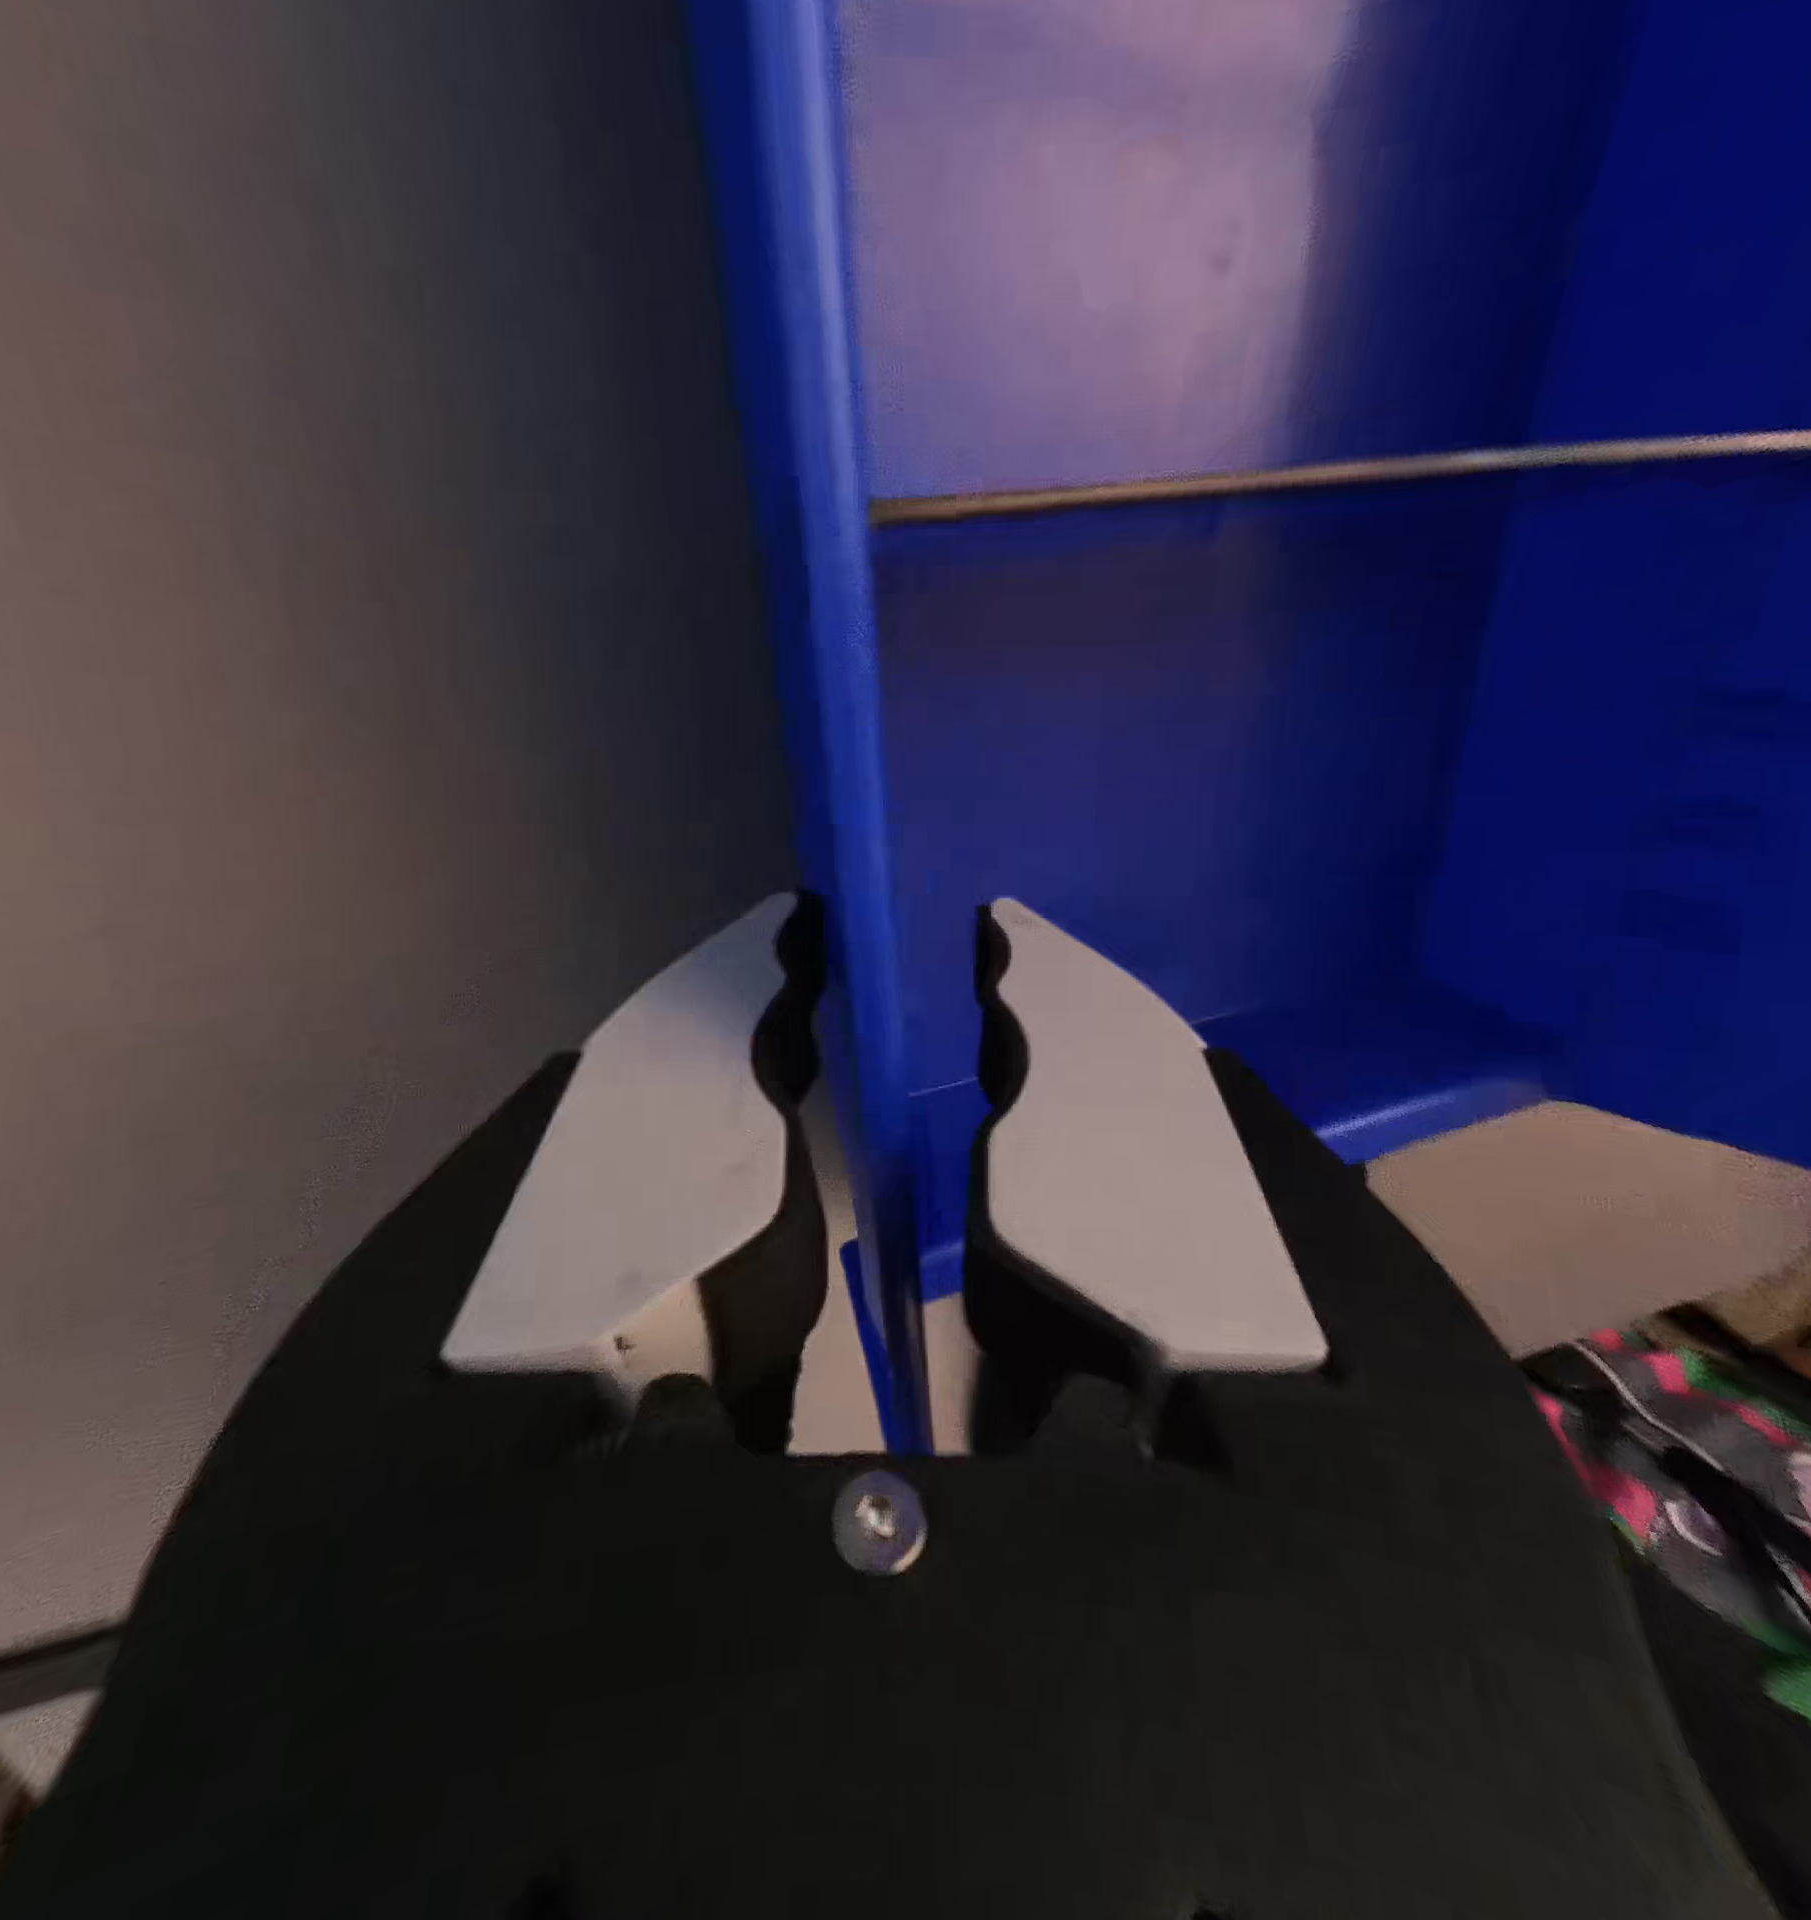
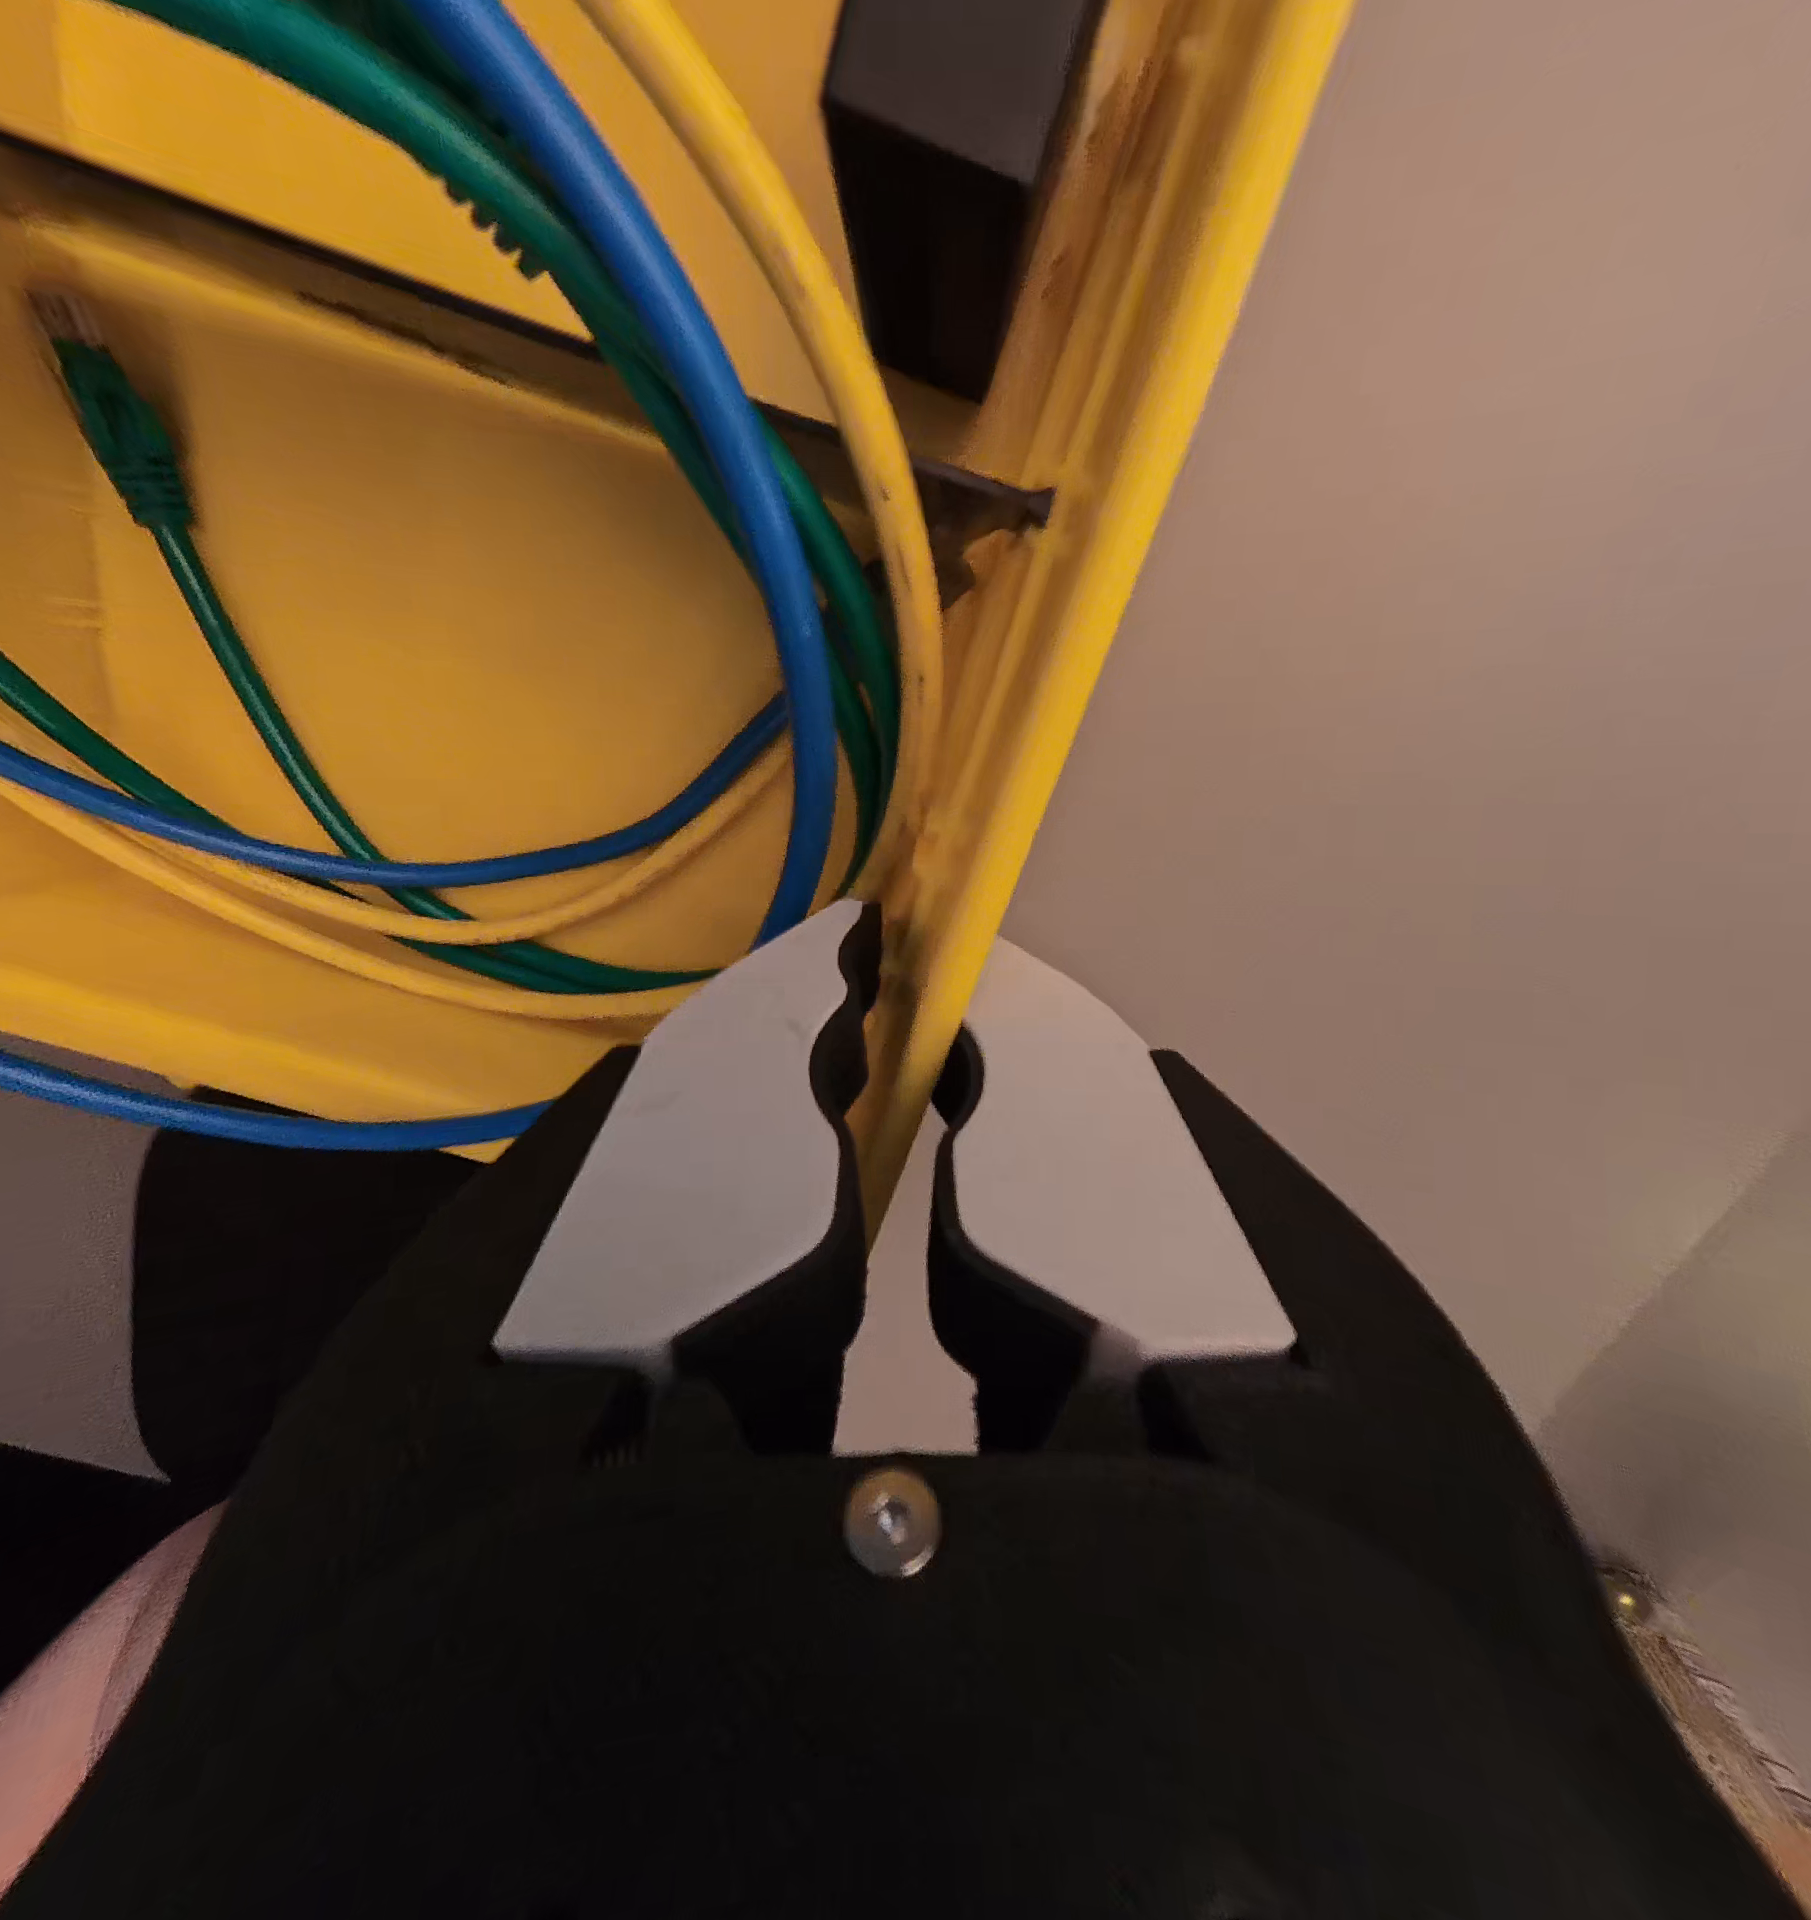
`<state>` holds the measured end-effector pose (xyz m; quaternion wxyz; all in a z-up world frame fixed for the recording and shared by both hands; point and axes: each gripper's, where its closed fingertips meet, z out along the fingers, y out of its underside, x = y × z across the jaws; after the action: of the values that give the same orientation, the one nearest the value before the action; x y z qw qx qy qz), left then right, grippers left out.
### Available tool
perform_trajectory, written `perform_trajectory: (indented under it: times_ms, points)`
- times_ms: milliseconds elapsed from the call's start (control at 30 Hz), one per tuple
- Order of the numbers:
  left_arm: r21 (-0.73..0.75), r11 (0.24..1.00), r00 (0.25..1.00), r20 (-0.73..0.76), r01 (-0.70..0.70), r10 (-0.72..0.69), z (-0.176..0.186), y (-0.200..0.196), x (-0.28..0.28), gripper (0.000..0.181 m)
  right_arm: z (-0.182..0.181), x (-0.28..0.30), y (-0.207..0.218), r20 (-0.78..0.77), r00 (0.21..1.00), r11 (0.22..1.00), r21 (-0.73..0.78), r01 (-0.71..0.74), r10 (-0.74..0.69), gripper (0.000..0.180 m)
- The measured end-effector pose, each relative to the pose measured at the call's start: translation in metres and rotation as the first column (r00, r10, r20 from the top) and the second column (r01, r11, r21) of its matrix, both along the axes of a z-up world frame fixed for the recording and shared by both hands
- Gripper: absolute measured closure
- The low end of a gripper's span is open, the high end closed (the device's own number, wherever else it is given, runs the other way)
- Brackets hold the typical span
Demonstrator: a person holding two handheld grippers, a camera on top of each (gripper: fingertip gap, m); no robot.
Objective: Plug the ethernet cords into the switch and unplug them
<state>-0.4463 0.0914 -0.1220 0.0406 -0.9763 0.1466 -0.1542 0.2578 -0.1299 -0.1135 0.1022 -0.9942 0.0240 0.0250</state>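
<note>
— Cords first? Where?

— Inside the yellow bin (image 2: 413, 623), seen in the right wrist view. Green cord (image 2: 257, 707) with its plug (image 2: 122, 426) lying loose against the bin's inner face; blue cord (image 2: 776, 582) and yellow cord (image 2: 880, 499) looped beside it, crossing near the bin's right wall. Dark box (image 2: 932, 187) up in the top corner of the bin, too blurred to name.

— And the right gripper (image 2: 906, 987)?

— Clamped on the yellow bin's right wall, one finger inside, one outside.

— Left side?

— Left gripper (image 1: 896, 914) straddling the left wall of a blue bin (image 1: 1296, 831). Left finger against the wall, right finger with a gap; whether truly clamped, cannot tell. Thin metal rod (image 1: 1400, 473) spanning the blue bin. Patterned cloth (image 1: 1711, 1507) at lower right.
</note>
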Motion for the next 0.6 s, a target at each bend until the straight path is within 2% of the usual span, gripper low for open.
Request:
perform_trajectory:
  times_ms: [33,100,200,367,433,500,533,600]
  points:
    - [-0.014,1.0,0.997,-0.069,0.026,-0.026,-0.005,0.0,-0.002,0.159,0.0,-0.011,0.005,0.008,1.0,1.0,-0.011,-0.014,0.015,0.172]
    - [-0.032,0.996,0.973,-0.215,0.078,-0.084,-0.009,0.001,-0.006,0.174,0.0,-0.035,0.016,-0.011,1.0,0.999,-0.025,-0.022,0.022,0.173]
    - [-0.065,0.987,0.979,-0.133,0.144,-0.152,-0.009,-0.003,0.031,0.172,-0.001,-0.065,0.033,-0.002,0.998,0.998,-0.03,-0.063,0.063,0.173]
    - [-0.116,0.959,0.955,-0.118,0.26,-0.274,-0.009,-0.016,0.08,0.167,0.0,-0.104,0.058,-0.006,0.995,0.995,0.021,-0.095,0.095,0.169]
    - [-0.131,0.945,0.943,-0.11,0.3,-0.314,-0.009,-0.022,0.098,0.165,0.002,-0.1,0.058,0.052,0.996,0.997,0.021,-0.075,0.074,0.155]
    - [-0.163,0.925,0.926,-0.107,0.343,-0.362,-0.01,-0.03,0.113,0.162,0.011,-0.097,0.057,0.099,0.994,0.996,0.07,-0.047,0.04,0.15]
    - [-0.187,0.908,0.912,-0.102,0.374,-0.397,-0.012,-0.036,0.12,0.16,0.02,-0.092,0.056,0.134,0.991,0.994,0.112,-0.016,0.001,0.142]
    - [-0.231,0.87,0.878,-0.109,0.435,-0.467,-0.016,-0.047,0.129,0.154,0.047,-0.081,0.052,0.226,0.966,0.97,0.232,0.072,-0.126,0.139]
